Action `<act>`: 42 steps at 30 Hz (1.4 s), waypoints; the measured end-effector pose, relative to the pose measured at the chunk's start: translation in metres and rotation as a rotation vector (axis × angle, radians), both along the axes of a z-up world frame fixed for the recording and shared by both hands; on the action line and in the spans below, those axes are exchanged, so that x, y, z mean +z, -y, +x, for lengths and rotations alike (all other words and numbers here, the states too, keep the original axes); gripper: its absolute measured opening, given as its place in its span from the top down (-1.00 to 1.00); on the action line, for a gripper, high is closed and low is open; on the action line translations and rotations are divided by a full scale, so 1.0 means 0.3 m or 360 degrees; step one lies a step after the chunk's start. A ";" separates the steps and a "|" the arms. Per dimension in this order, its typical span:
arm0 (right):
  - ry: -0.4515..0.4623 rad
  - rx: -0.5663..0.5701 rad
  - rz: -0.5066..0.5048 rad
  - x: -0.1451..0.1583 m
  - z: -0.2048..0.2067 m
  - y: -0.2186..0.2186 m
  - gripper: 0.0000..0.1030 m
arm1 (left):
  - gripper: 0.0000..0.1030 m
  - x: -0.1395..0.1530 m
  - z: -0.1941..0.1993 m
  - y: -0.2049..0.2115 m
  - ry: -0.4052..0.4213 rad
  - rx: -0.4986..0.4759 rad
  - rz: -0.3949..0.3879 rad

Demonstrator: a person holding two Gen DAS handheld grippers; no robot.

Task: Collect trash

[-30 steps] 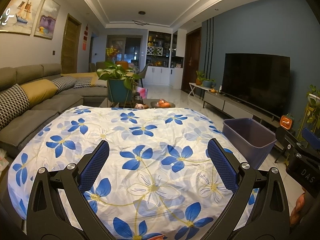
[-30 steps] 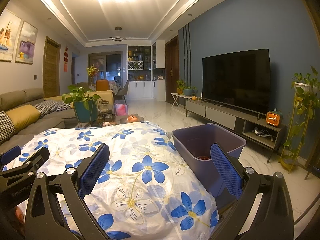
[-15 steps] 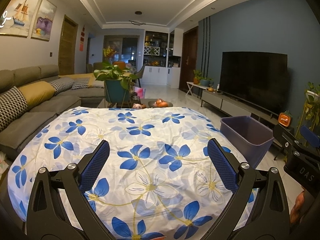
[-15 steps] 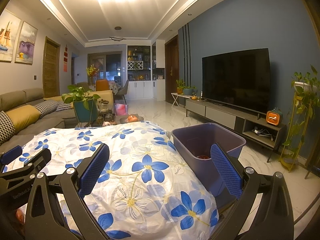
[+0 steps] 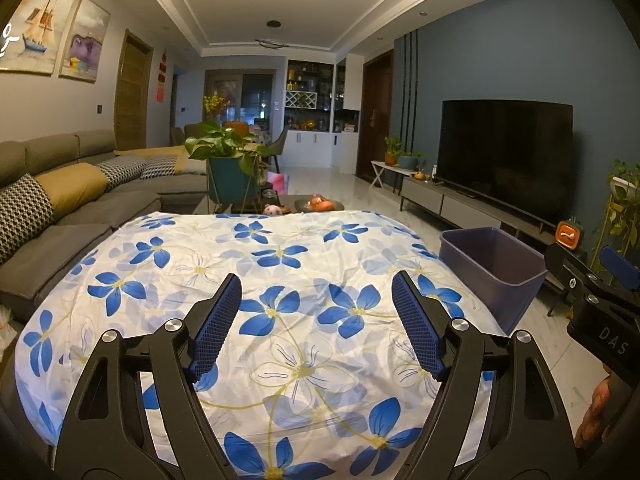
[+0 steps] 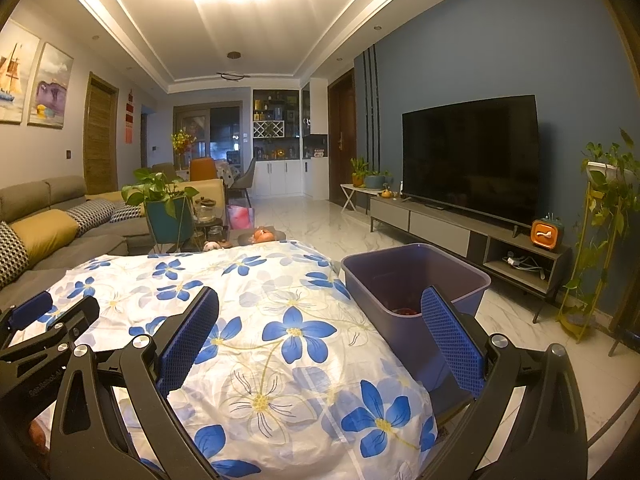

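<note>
White "DAS" lettering marks the open, empty right hand-held gripper [image 5: 600, 280]; left hand-held gripper [image 5: 316, 320] half-closing, empty.

A white cloth with blue flowers [image 5: 280, 280] covers the table. A grey sofa [image 5: 80, 216] with yellow and patterned cushions lines the left wall. A dark television [image 6: 472, 156] stands on a low console [image 6: 440, 224]. A potted plant [image 5: 228, 160] rises behind the table.
</note>
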State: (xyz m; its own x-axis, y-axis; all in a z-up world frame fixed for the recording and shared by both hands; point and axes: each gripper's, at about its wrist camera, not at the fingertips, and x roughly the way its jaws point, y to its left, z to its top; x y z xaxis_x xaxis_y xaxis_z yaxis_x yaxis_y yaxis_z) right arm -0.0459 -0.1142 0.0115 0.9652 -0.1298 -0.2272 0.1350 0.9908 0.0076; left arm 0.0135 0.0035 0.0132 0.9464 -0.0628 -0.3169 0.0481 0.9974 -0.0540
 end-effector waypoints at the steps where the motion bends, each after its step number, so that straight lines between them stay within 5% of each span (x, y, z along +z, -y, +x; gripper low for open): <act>1: 0.0001 0.0001 -0.0001 0.000 0.000 -0.001 -0.90 | -0.48 0.001 0.000 0.000 -0.0002 -0.0001 0.0000; 34: 0.0002 -0.0004 0.0008 -0.008 -0.009 0.002 -0.90 | -0.48 0.004 -0.003 0.011 0.0003 -0.0006 0.0006; 42: 0.0007 -0.0009 0.0016 -0.005 -0.012 0.001 -0.90 | -0.77 0.013 -0.010 0.004 0.0027 0.0049 0.0036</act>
